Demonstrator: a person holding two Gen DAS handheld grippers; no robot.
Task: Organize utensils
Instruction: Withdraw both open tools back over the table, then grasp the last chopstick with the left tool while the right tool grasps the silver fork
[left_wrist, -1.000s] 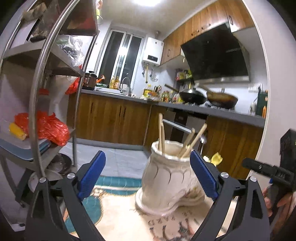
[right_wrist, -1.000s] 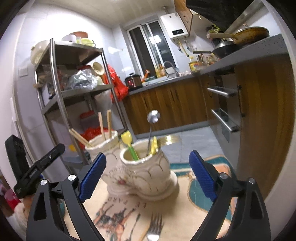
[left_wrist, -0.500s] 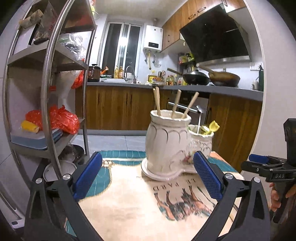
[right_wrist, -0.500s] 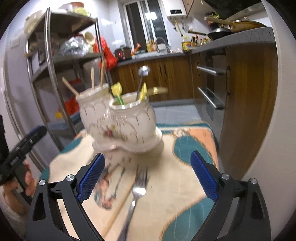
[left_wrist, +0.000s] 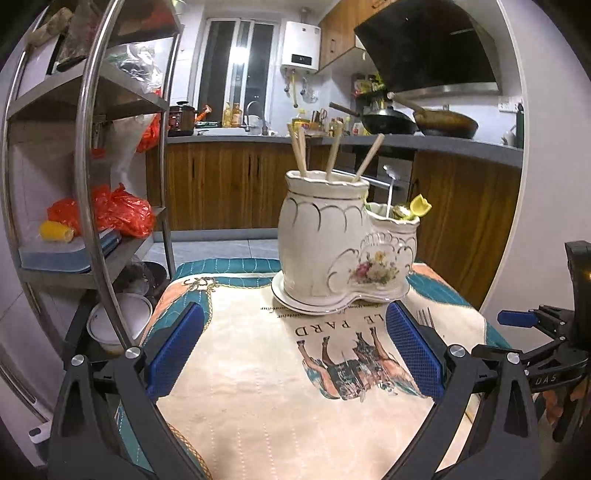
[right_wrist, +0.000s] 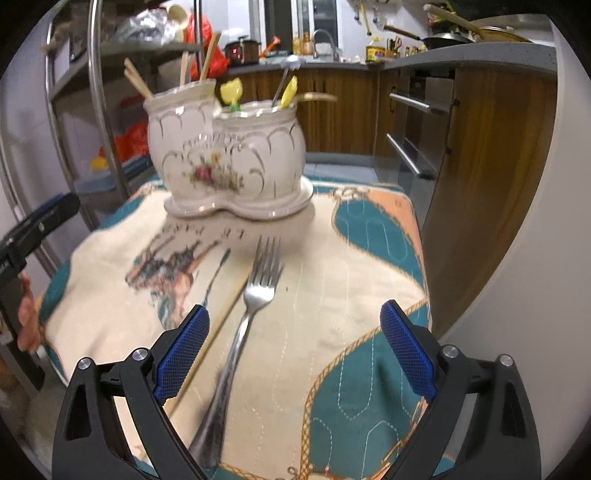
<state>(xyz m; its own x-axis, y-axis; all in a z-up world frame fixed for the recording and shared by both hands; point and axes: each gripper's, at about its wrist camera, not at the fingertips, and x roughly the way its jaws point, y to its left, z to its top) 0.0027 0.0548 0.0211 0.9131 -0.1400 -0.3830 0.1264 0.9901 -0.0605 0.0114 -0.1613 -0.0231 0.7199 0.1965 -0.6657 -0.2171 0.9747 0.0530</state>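
The fork (right_wrist: 255, 314) lies flat on the printed cloth (right_wrist: 332, 280), tines toward the ceramic holder (right_wrist: 229, 155), handle running back under my right gripper (right_wrist: 291, 350). It is the 1 piece clearly left loose; a thin pale stick (right_wrist: 207, 332) seems to lie just beside it on the left, though blur keeps me from saying what it is.

The holder has 2 joined pots on a shared base. The taller pot (left_wrist: 321, 236) already carries chopsticks (left_wrist: 334, 151); the lower pot (left_wrist: 391, 243) holds a long-handled spoon (left_wrist: 389, 184) and some yellow-tipped pieces. So I judge most of the sorting done, with the fork, and perhaps the stick, yet to go in.

My right gripper is spread wide and empty, the fork handle nearer its left pad than its middle. My left gripper (left_wrist: 295, 354) is also spread wide with nothing in it, above bare cloth and facing the holder, well apart from the fork (left_wrist: 424, 317), whose tines just show past its right pad.
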